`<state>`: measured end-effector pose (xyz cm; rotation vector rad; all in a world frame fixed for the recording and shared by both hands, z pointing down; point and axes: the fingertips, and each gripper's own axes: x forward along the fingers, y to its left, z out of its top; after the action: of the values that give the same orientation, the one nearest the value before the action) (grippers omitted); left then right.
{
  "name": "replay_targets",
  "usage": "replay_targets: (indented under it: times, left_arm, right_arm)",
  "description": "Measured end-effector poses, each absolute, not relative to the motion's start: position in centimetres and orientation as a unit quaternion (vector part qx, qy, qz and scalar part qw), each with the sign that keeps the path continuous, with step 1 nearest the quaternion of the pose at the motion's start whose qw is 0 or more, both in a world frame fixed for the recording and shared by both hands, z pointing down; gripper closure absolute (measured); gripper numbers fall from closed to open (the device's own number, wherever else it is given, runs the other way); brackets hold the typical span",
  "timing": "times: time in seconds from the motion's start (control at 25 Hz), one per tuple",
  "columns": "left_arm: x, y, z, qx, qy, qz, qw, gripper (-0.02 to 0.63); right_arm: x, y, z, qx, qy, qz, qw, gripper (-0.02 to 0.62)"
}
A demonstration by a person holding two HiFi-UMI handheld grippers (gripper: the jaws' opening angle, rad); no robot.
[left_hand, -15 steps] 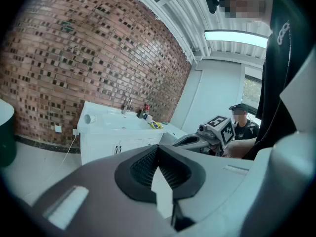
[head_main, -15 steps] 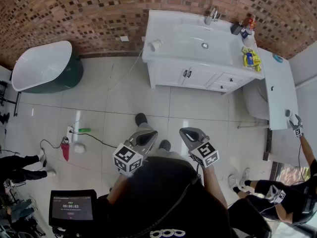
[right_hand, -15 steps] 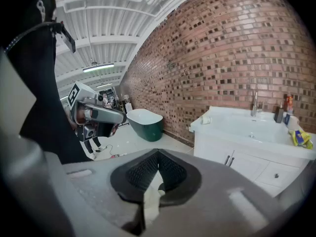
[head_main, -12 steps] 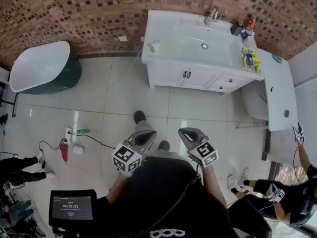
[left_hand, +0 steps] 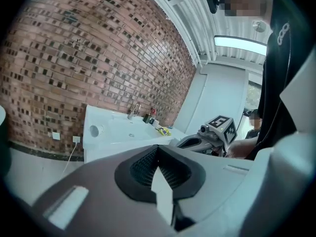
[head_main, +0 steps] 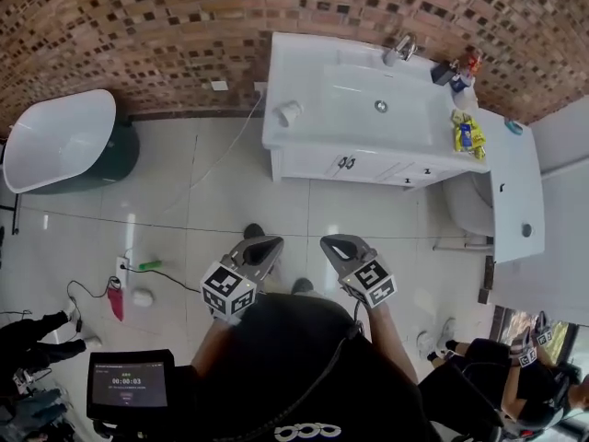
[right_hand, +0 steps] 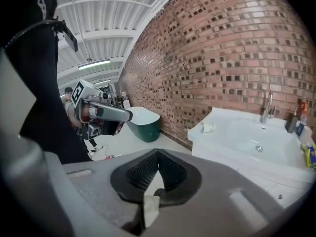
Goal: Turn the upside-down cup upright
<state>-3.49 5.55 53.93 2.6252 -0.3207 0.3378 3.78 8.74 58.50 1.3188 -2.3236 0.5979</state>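
Biggest first. The rough, mottled red-brown brick wall (head_main: 138,26) runs across, far ahead of both claws. Glossy pale tiled floor (head_main: 184,201) lies under them. An oval tub (head_main: 55,136), white inside with a dark green shell, is well off ahead and left of the left claw (head_main: 267,244). A white boxy vanity (head_main: 304,72) with a smooth rectangular basin (head_main: 368,95) and a chrome tap (head_main: 398,49) stands straight ahead of the right claw (head_main: 333,244), well apart from it.

I read both claws as closed and empty. The ribbed black pads meet in a V and nothing is between them. The claws sit side by side, nosed slightly down over the floor.

A short white cylinder (head_main: 288,112) sits at the vanity's left end, ahead of the left claw, with its long axis level and a round end facing left. I can't tell what it is.

I can't confirm the cup. The best candidate is a small dark pot (head_main: 443,73) at the countertop's back right, just right of the tap and ahead-right of the right claw, far from both. It's too small for me to tell which way up it is or how its axis runs.
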Motion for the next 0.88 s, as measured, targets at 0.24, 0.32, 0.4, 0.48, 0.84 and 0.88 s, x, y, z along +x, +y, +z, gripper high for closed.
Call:
replay_targets:
  times: [0.24, 0.32, 0.4, 0.48, 0.84, 0.88]
  left_arm:
    - [-3.0, -2.8, 53.4, 0.959, -0.106, 0.126, 0.229, 0.591]
    - [-3.3, -5.2, 53.3, 0.959, -0.105, 0.127, 0.229, 0.591]
    - [-3.8, -7.3, 53.5, 0.958, -0.106, 0.131, 0.23, 0.591]
    - [-4.2, -9.4, 53.7, 0.958, -0.108, 0.135, 0.229, 0.591]
    - [-5.5, -16.2, 53.5, 0.955, -0.123, 0.13, 0.237, 0.591]
    - [-5.4, -16.4, 53.5, 0.955, -0.12, 0.132, 0.236, 0.591]
  right_arm:
    - [4.2, 0.8, 58.4, 0.481, -0.824, 0.224, 0.198, 0.603]
    - [3.8, -1.4, 58.4, 0.481, -0.823, 0.227, 0.199, 0.603]
    - [3.3, -3.5, 58.4, 0.478, -0.824, 0.228, 0.2, 0.603]
    - [2.8, -5.5, 58.5, 0.474, -0.826, 0.229, 0.201, 0.603]
    - [1.5, -13.1, 58.0, 0.456, -0.835, 0.221, 0.213, 0.603]
    - [1.7, -13.4, 58.0, 0.459, -0.834, 0.223, 0.212, 0.603]
